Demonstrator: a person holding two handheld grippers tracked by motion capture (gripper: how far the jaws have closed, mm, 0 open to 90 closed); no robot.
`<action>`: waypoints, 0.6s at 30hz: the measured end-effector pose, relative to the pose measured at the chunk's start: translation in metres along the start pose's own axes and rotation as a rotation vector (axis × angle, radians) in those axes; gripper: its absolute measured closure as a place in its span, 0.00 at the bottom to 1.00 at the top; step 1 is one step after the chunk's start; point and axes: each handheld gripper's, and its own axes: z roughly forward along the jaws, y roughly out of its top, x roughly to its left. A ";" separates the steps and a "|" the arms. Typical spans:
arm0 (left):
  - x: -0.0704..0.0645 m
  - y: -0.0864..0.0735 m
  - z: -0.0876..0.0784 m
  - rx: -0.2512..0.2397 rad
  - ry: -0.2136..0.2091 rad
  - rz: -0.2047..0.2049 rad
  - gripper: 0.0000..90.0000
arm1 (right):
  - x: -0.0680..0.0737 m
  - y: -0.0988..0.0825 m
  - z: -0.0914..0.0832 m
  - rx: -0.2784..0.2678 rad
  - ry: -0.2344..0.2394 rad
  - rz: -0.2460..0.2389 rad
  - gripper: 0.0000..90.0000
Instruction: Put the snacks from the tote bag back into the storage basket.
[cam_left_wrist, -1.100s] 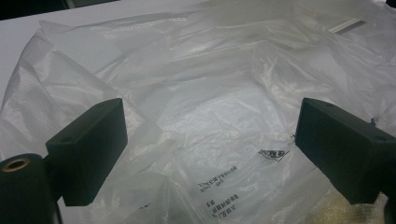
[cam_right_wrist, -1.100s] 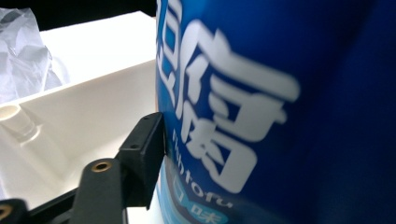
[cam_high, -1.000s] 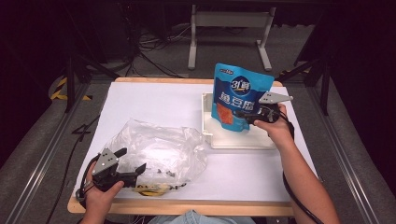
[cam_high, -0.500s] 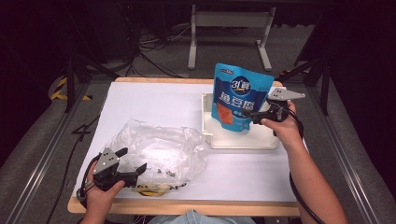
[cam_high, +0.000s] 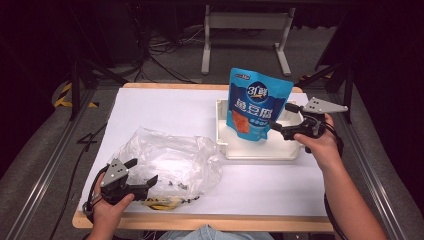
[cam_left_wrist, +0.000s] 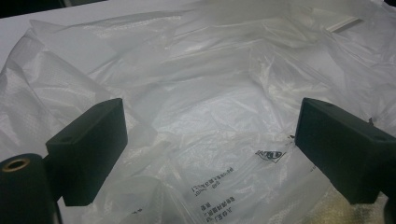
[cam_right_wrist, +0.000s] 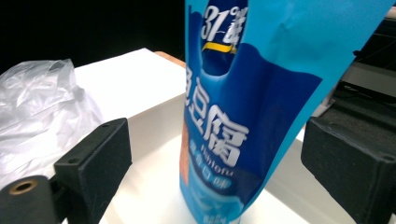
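A blue snack pouch (cam_high: 257, 107) stands upright in a white tray (cam_high: 260, 150) at the table's right. My right gripper (cam_high: 284, 119) is open just to the pouch's right, its jaws level with the lower half. In the right gripper view the pouch (cam_right_wrist: 247, 130) rises between the two wide-apart jaws of the gripper (cam_right_wrist: 219, 161), touching neither. A crumpled clear plastic bag (cam_high: 167, 157) lies at the front left. My left gripper (cam_high: 142, 172) is open at the bag's near edge. In the left gripper view the bag (cam_left_wrist: 210, 107) spreads between and beyond that gripper's (cam_left_wrist: 210, 149) open jaws.
A yellow wrapper (cam_high: 162, 202) and small dark bits (cam_high: 180, 186) lie under the bag's front edge, close to the table's wooden front edge (cam_high: 225, 220). White tabletop (cam_high: 165, 107) stretches behind the bag. A metal stand (cam_high: 245, 22) and cables sit on the floor beyond.
My right gripper has drawn back a little to the right of the pouch, which stays upright in the tray. The left gripper and bag have not moved.
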 end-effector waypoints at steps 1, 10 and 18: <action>0.000 0.000 0.000 0.000 -0.001 0.001 0.11 | 0.002 0.000 -0.003 0.008 -0.008 -0.004 0.10; 0.000 0.000 0.000 0.003 -0.001 0.001 0.11 | 0.015 -0.006 -0.027 0.033 0.010 0.002 0.10; -0.001 0.000 0.001 0.005 0.001 0.005 0.11 | 0.032 -0.013 -0.034 0.061 0.065 -0.010 0.10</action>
